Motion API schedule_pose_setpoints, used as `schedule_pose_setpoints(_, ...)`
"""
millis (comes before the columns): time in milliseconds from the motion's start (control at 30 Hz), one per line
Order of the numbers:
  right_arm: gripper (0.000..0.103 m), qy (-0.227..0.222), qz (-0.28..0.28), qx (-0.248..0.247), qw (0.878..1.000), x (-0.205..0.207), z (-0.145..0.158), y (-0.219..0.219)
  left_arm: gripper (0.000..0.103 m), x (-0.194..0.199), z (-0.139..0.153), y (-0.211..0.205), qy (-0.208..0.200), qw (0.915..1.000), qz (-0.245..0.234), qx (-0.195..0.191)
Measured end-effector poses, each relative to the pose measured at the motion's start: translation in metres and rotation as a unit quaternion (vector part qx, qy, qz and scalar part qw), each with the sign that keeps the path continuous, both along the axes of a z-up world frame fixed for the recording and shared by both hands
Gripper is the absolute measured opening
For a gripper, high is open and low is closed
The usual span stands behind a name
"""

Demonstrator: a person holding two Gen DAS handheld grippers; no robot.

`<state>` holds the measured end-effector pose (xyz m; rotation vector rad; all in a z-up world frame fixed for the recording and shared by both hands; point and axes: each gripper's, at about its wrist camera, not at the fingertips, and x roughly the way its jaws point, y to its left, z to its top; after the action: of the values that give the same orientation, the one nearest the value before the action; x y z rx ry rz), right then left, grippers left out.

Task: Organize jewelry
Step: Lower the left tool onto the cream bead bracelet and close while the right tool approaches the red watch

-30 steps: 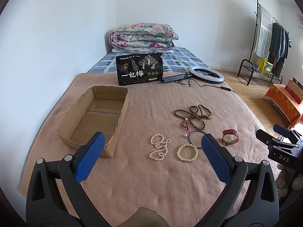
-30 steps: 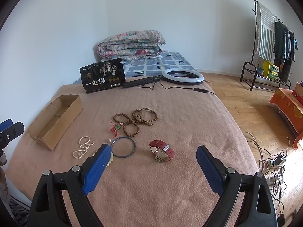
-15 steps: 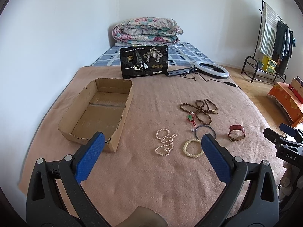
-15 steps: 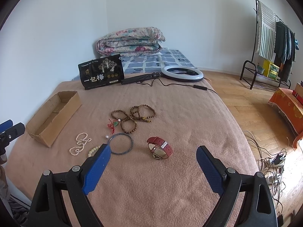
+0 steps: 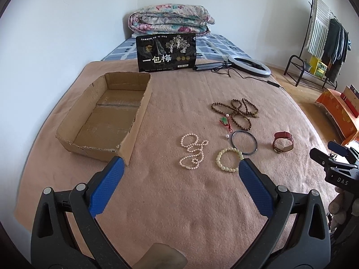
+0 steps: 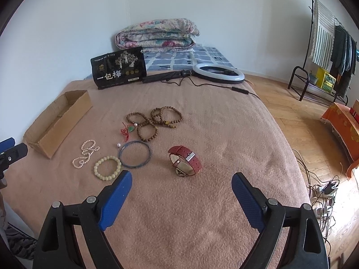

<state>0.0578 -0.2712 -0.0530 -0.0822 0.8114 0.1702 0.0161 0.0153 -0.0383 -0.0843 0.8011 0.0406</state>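
Observation:
Jewelry lies on a pink blanket: a pearl necklace (image 5: 192, 152), a pale bead bracelet (image 5: 228, 159), a blue bangle (image 5: 244, 142), brown wooden beads (image 5: 237, 114), a red-cord green pendant (image 5: 225, 121) and a red watch (image 5: 282, 142). An empty cardboard box (image 5: 107, 116) sits to the left. My left gripper (image 5: 179, 180) is open, just short of the pearls and the bracelet. My right gripper (image 6: 181, 191) is open, just short of the watch (image 6: 185, 163), with the bangle (image 6: 134, 154) and bracelet (image 6: 107, 167) to its left.
A black printed bag (image 5: 166, 52) stands at the back, a ring light (image 5: 248, 68) with cable beside it, a folded quilt (image 5: 170, 22) behind. A clothes rack (image 6: 323, 51) and wooden floor lie to the right, with cables (image 6: 323, 186) by the bed edge.
Both grippers have moved forward toward the jewelry, which now sits larger and closer in both views. Both stay open. Nothing on the blanket has moved.

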Motion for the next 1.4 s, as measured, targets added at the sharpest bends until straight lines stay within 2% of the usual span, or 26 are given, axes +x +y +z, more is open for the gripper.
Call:
schedule_pose_setpoints(133,0.092,0.029,-0.007,0.026,0.999,0.009,-0.009,-0.01,0.103,0.001,-0.009,-0.003,0.008,0.9999,-0.008,0.002)
schedule_pose_setpoints(267,0.092,0.032,-0.012,0.037,0.999,0.015,-0.01,-0.019,0.103,0.005,-0.02,-0.003,0.019,0.9997,-0.011,0.007)
schedule_pose_setpoints(500,0.093,0.021,0.001,0.005,1.0,0.022,-0.008,-0.01,0.103,0.014,-0.033,-0.006,0.032,0.9993,-0.018,0.005)
schedule_pose_setpoints(633,0.091,0.03,0.017,-0.009,0.999,0.029,-0.01,-0.004,0.103,0.02,-0.037,-0.016,0.037,0.9987,-0.033,0.009)
schedule_pose_setpoints(800,0.091,0.047,0.006,-0.004,0.999,0.043,-0.012,-0.012,0.103,0.03,-0.039,-0.031,0.046,0.9969,-0.063,0.008)
schedule_pose_setpoints(833,0.091,0.054,0.005,0.002,0.999,0.046,-0.014,-0.014,0.101,0.032,-0.039,-0.034,0.046,0.9966,-0.067,0.011)
schedule_pose_setpoints(867,0.091,0.062,0.005,0.007,0.998,0.049,-0.016,-0.017,0.096,0.035,-0.04,-0.037,0.047,0.9963,-0.071,0.011)
schedule_pose_setpoints(967,0.081,0.075,0.004,0.011,0.997,0.055,-0.022,-0.021,0.082,0.047,-0.046,-0.042,0.068,0.9942,-0.083,-0.006)
schedule_pose_setpoints(1100,0.08,0.076,0.02,-0.001,0.997,0.06,-0.028,-0.019,0.06,0.06,-0.059,-0.046,0.102,0.9901,-0.091,-0.029)
schedule_pose_setpoints(1233,0.08,0.069,0.05,-0.035,0.996,0.066,-0.034,-0.012,0.055,0.071,-0.072,-0.049,0.129,0.9864,-0.091,-0.047)
schedule_pose_setpoints(1300,0.08,0.075,0.062,-0.037,0.995,0.072,-0.038,-0.011,0.047,0.075,-0.078,-0.048,0.141,0.9844,-0.089,-0.054)
schedule_pose_setpoints(1400,0.08,0.085,0.067,-0.038,0.993,0.08,-0.045,-0.012,0.047,0.081,-0.086,-0.048,0.153,0.982,-0.091,-0.065)
